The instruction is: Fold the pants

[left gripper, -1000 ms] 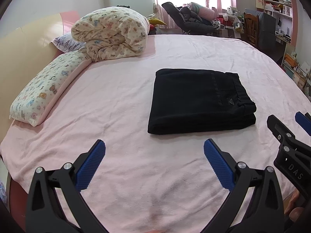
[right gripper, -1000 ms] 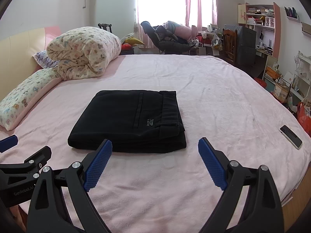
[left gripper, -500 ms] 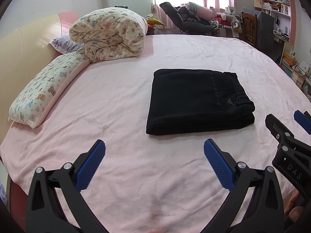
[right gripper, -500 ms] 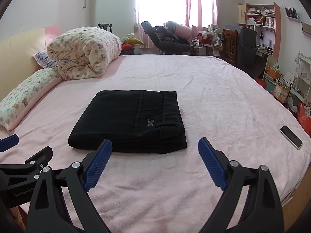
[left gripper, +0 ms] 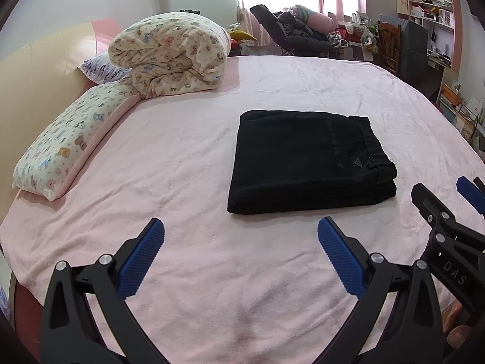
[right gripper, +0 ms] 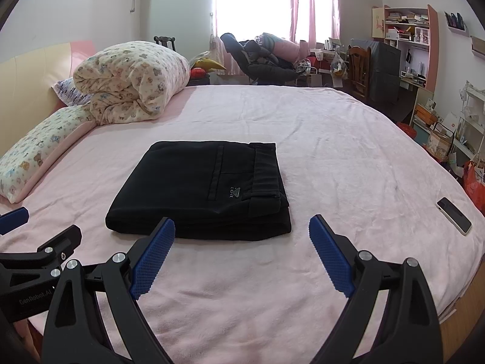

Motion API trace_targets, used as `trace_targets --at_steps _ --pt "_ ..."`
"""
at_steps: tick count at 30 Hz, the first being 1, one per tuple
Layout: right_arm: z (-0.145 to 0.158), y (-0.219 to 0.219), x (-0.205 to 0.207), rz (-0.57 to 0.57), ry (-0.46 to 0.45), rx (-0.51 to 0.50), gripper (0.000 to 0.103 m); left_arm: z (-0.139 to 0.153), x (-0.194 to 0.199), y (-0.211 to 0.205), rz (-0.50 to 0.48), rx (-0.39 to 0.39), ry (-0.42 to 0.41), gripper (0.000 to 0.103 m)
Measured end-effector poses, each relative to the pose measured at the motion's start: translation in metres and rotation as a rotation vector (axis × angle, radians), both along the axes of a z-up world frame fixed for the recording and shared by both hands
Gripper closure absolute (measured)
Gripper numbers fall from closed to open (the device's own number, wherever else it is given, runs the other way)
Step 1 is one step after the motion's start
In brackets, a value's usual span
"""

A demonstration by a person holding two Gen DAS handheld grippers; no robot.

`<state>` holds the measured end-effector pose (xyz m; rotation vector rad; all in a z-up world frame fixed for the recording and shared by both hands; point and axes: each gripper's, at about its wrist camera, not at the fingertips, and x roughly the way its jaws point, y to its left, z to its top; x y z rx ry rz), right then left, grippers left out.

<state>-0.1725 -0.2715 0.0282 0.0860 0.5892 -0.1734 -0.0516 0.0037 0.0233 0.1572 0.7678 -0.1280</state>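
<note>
- Pants (left gripper: pixel 309 163) (right gripper: pixel 203 188): black, folded into a flat stack, lying on the pink bed (left gripper: pixel 188 139) (right gripper: pixel 348 139), just ahead of both pairs of fingers.
- Waistband end of the stack turned to the right; small logo patch near that end, on top.
- Left gripper (left gripper: pixel 241 254): blue fingers (left gripper: pixel 142 257) spread wide apart, holding nothing, hanging over bare pink blanket a little short of the near edge of the pants and partly off to their left.
- Right gripper (right gripper: pixel 242 251): blue fingers (right gripper: pixel 154 257) also spread wide apart, holding nothing; left finger tip right at the near edge of the stack, right finger over bare blanket past the stack's right corner. Touching or not: cannot tell.
- Seen from the left camera, right gripper poking in from the right side, near the pants' right corner. Seen from the right camera, left gripper poking in from the left side.
- Long pillow (left gripper: pixel 63 145) (right gripper: pixel 36 154) with little bears far off to the left of the fingers, along the headboard.
- Rolled-up bear blanket (left gripper: pixel 169 54) (right gripper: pixel 130 82) beyond the pillow, well apart from the pants.
- Phone (right gripper: pixel 453 216) flat on the bed, well to the right of the right fingers, near the bed's edge.
- Messy room with shelves, a chair and a bright window far behind the bed.
</note>
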Motion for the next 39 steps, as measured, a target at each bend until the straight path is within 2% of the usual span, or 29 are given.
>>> trace_targets --at_steps 7,15,39 --pt "0.001 0.000 0.002 0.004 0.001 -0.001 0.011 0.001 0.001 0.002 0.014 0.014 -0.016 0.002" --pt "0.001 0.000 0.002 0.003 0.003 0.001 0.011 -0.002 0.003 0.002 -0.013 -0.016 0.020 0.002" --pt "-0.001 -0.009 0.003 0.011 0.011 0.006 0.011 -0.005 0.002 0.005 -0.010 -0.012 0.026 0.002"
